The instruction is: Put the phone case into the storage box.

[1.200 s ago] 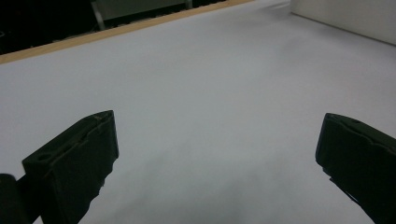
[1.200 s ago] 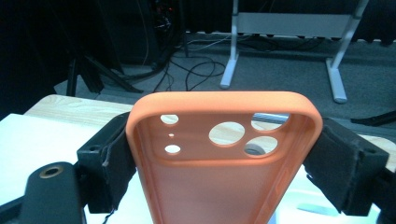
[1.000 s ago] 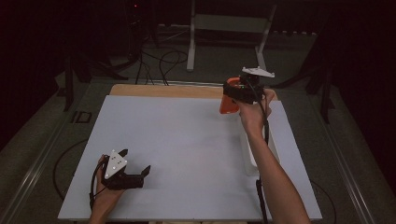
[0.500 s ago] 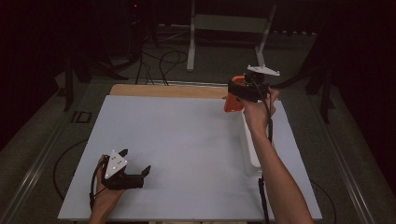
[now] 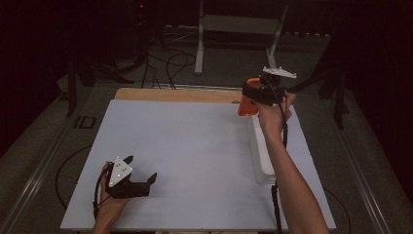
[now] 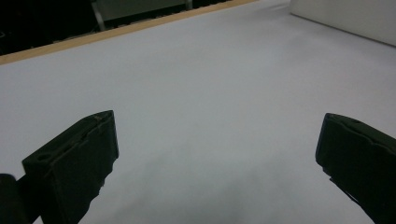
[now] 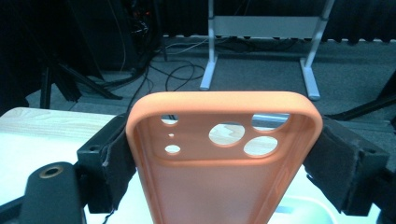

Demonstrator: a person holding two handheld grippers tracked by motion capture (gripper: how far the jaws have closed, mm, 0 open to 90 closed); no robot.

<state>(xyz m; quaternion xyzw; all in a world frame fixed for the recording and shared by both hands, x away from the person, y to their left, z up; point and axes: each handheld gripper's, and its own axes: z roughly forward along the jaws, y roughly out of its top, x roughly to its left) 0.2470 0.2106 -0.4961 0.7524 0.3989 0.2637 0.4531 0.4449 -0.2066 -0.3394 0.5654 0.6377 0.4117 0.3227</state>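
From above, we are holding the orange phone case in our right gripper over the white tray's far end; our left gripper is resting open on the tabletop, well left of the tray. The left gripper view is showing jaws spread wide, nothing between. The right gripper view is showing both jaws pressing the case's sides.

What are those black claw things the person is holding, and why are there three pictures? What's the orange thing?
A person holds a hand tool with a two-jaw claw in each hand. One picture looks down from above the white table. The other two come from small cameras riding on each claw. The left claw is open near the table's front edge, with nothing in it. The right claw is raised at the far side and pinches an orange phone case by its two long sides; the round holes are for a phone's camera. A long white tray lies on the table under that arm.
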